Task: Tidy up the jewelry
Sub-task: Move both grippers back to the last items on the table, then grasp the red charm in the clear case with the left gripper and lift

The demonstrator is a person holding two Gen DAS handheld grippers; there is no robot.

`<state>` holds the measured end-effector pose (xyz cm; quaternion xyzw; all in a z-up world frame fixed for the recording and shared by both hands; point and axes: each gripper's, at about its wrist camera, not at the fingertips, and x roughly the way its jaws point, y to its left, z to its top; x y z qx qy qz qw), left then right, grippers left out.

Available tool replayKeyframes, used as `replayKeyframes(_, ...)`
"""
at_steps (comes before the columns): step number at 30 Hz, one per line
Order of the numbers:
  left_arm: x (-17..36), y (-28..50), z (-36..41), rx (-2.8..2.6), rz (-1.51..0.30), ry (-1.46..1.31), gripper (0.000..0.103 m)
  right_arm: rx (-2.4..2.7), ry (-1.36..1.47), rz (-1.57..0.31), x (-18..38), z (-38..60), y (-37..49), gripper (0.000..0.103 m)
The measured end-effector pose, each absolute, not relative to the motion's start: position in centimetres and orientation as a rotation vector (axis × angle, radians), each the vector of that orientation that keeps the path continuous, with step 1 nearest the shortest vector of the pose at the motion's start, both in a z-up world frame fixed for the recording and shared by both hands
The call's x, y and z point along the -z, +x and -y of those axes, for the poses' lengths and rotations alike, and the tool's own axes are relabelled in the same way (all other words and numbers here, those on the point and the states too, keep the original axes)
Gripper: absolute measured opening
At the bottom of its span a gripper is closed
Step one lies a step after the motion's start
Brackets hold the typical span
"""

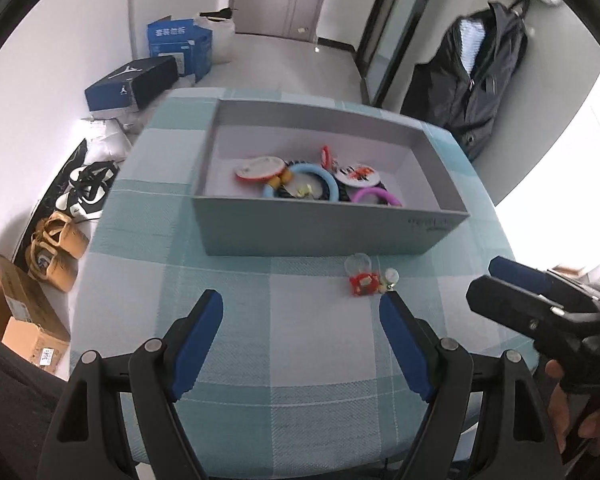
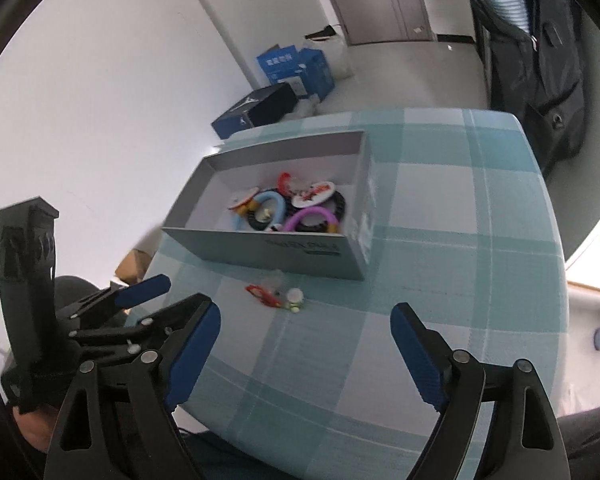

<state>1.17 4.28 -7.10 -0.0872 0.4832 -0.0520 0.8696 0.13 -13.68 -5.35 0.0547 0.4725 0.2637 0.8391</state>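
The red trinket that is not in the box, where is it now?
The red trinket lies on the checked tablecloth just in front of the grey box, beside a small white bead.

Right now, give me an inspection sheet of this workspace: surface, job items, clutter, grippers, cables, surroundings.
Surface: table under a teal and white checked cloth.
Job's things: grey box, open-topped, holding rings and badges, among them a blue ring and a purple ring; small red and clear trinkets lie on the cloth in front of the box.
Clutter: nothing seen on the table beyond these.
Grippers: left gripper open, empty; right gripper open, empty.
Cables: nothing seen.
Surroundings: shoes and cardboard boxes on the floor, dark jacket hanging.
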Motion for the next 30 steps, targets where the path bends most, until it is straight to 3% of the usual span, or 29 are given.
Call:
replayKeyframes(16, 8.7, 3.2, -2.9, 0.211, -1.036, -0.275, 0.076, -0.493, 0.154, -1.017, 6.1, 16.5, 0.2, 0.087)
replayKeyframes(21, 9.2, 3.4, -2.5, 0.248, -1.057, -0.282, 0.036, -0.482, 0.201, -1.029, 6.4, 17.4, 0.7, 0.087)
replayKeyframes(26, 9.4, 3.5, -2.4, 0.272, -1.069, -0.293, 0.015, -0.485, 0.205, -1.036, 6.5, 17.2, 0.9, 0.087)
replayKeyframes(30, 9.3, 3.4, -2.4, 0.272, -1.069, -0.292, 0.014, -0.485, 0.181, -1.042, 6.7, 16.8, 0.9, 0.087)
